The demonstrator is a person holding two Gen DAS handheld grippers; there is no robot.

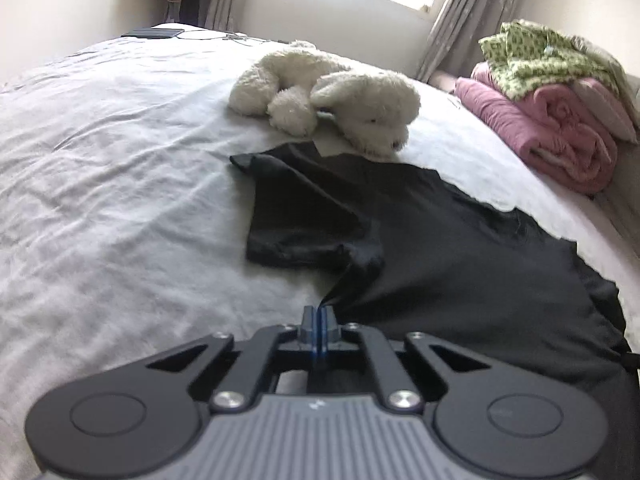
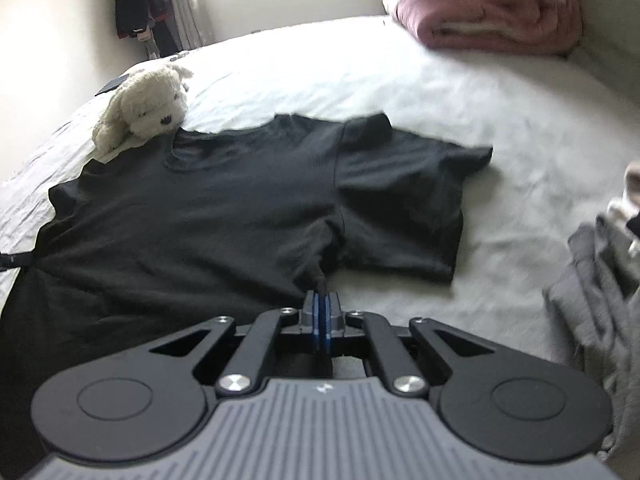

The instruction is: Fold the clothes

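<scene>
Black T-shirt (image 2: 224, 200) spread flat on the white bed (image 1: 100, 160), pinched at both side edges just below the sleeves.

Left tongs (image 1: 319, 312) clamped shut on a tented pinch of the shirt's edge; right tongs (image 2: 321, 300) likewise closed on a twisted bit of cloth under the other sleeve. Collar pointing away toward the stuffed dog (image 2: 148, 108), hem nearest the cameras, long axis running near to far. Likely trouble: thin pinches slipping out under a lift; uneven pulling skewing the fold; the collar dragging against the dog resting on it; the loose sleeves flopping and bunching.
</scene>
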